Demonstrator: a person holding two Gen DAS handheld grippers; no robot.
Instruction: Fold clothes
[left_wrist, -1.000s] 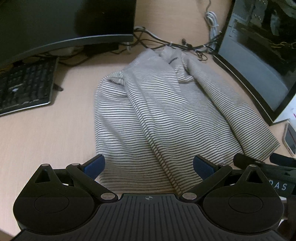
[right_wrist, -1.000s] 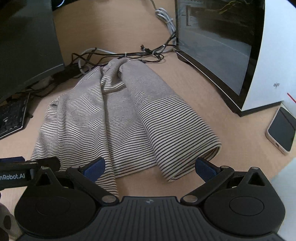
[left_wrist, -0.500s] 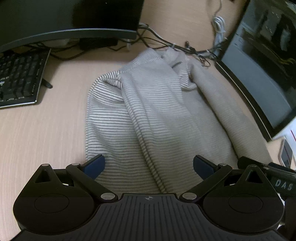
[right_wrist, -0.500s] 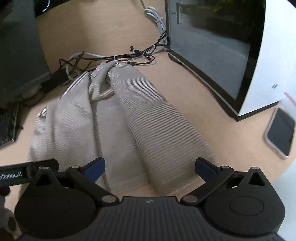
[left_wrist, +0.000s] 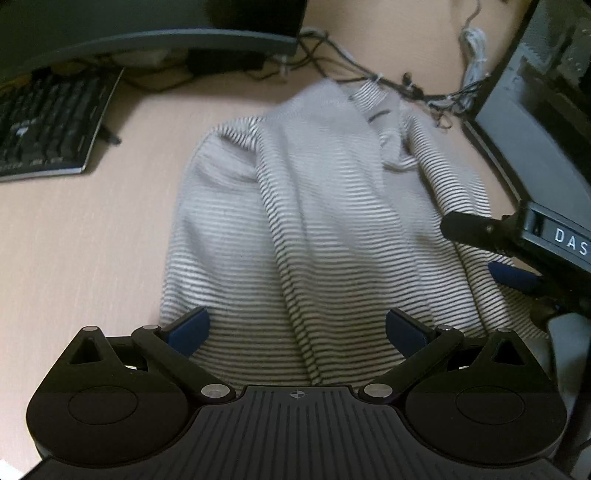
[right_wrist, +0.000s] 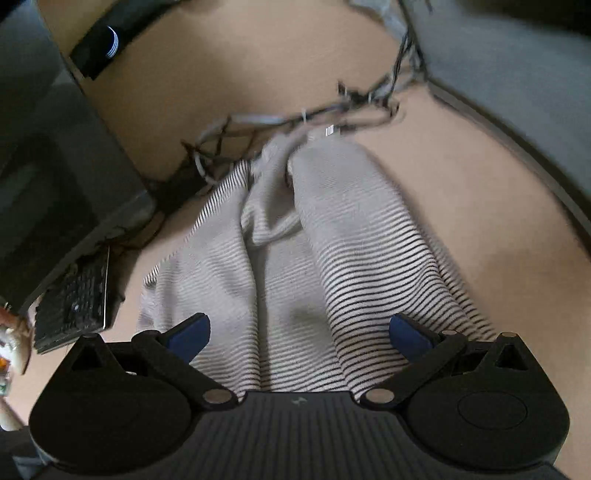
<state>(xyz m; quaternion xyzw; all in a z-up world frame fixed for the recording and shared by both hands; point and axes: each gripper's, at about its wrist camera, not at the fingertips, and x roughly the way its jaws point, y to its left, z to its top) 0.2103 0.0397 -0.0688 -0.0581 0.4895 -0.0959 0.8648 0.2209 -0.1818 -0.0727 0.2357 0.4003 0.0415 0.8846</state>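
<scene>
Both hand-held grippers, left (left_wrist: 297, 326) and right (right_wrist: 300, 332), hover spread wide and empty over the near hem of a striped shirt (left_wrist: 314, 229), apparently lining up to grasp it. The shirt lies lengthwise mid-bench (left_wrist: 74, 240), sides folded inward, collar toward the cables (left_wrist: 406, 85) at the far edge.

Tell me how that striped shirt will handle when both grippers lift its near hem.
The striped shirt is probably floppy: it lies in soft rolls and creases. Likely light, thin knit. It may drag toward the cables at its far end.
</scene>
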